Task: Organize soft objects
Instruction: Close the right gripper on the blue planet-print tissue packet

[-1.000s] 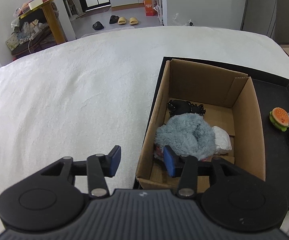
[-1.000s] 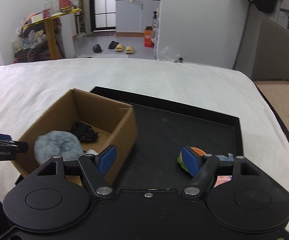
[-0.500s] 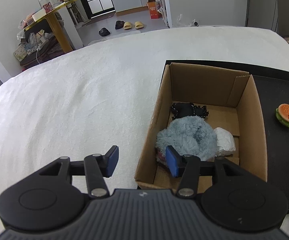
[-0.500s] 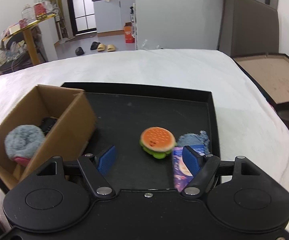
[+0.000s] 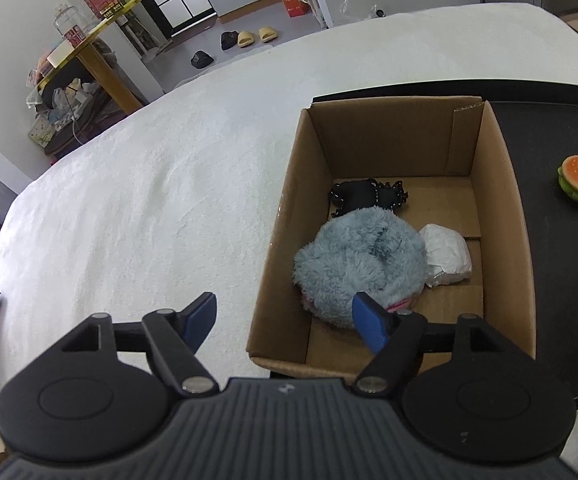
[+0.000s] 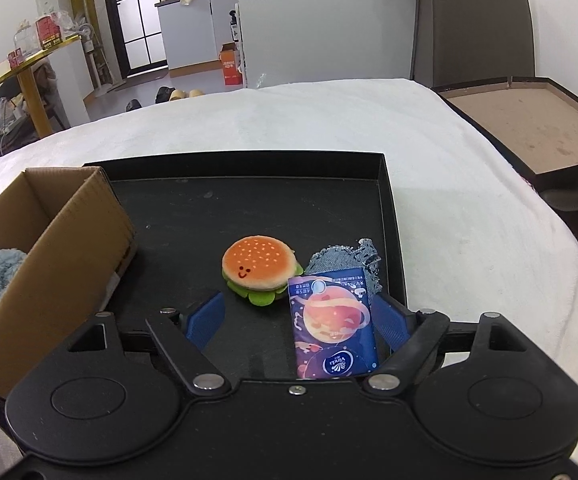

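Tongs on both sides are spreading at this moment, and neither pair pinches anything. The left tongs point(image 5: 285, 318) hover over the near left corner of the cardboard box point(image 5: 507, 216); one blue pad hangs outside the box's left wall above the white bed point(image 5: 149, 184), the other sits above the inside of the box, in front of the fluffy grey-blue plush point(image 5: 359, 264), and whether it brushes the fur cannot be told. Only the box wall lies in the gap, below the pads and not pressed by them.

Inside the box, the grey-blue plush fills the near left part of the floor. A black fabric item point(image 5: 369, 196) lies behind it toward the far wall, and a white crumpled bundle point(image 5: 447, 256) rests against the plush's right side.

The box stands in the left end of a black tray point(image 6: 385, 184) on the bed. The right tongs point(image 6: 303, 320) hang low over the tray, to the right of the box. Between their pads lies a dark blue tissue pack point(image 6: 333, 328), close to the right pad, though no pad presses it. The burger plush point(image 6: 259, 266) sits just beyond the gap, touching the pack's far left corner, and a blue-grey cloth point(image 6: 347, 260) lies behind the pack, partly under it.
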The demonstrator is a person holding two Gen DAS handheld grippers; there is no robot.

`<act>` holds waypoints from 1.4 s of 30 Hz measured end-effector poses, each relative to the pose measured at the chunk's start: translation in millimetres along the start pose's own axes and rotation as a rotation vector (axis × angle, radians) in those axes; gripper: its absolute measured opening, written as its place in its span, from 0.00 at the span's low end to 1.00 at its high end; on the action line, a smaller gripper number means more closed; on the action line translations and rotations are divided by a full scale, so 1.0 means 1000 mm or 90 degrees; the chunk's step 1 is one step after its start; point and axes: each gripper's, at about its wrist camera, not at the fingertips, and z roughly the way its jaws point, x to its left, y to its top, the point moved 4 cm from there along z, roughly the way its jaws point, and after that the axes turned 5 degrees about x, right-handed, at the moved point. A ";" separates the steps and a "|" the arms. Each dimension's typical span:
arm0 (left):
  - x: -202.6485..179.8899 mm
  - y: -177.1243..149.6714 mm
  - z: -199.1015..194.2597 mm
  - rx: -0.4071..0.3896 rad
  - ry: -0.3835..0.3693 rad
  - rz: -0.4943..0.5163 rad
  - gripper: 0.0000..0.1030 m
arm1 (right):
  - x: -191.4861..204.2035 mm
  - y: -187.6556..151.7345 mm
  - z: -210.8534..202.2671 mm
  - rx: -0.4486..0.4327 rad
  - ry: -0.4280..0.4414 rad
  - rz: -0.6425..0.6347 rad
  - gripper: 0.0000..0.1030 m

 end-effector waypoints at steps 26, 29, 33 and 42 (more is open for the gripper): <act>-0.018 0.003 -0.017 -0.044 0.064 0.050 0.75 | -0.022 -0.010 0.014 0.038 0.006 0.043 0.43; -0.017 0.002 -0.018 -0.050 0.060 0.047 0.75 | -0.024 -0.009 0.008 0.038 0.026 0.059 0.42; -0.014 0.002 -0.017 -0.051 0.054 0.040 0.75 | -0.024 -0.005 -0.003 0.037 0.025 0.056 0.20; -0.003 -0.002 -0.017 -0.058 0.030 0.018 0.75 | -0.018 -0.003 -0.006 0.051 0.018 0.048 0.23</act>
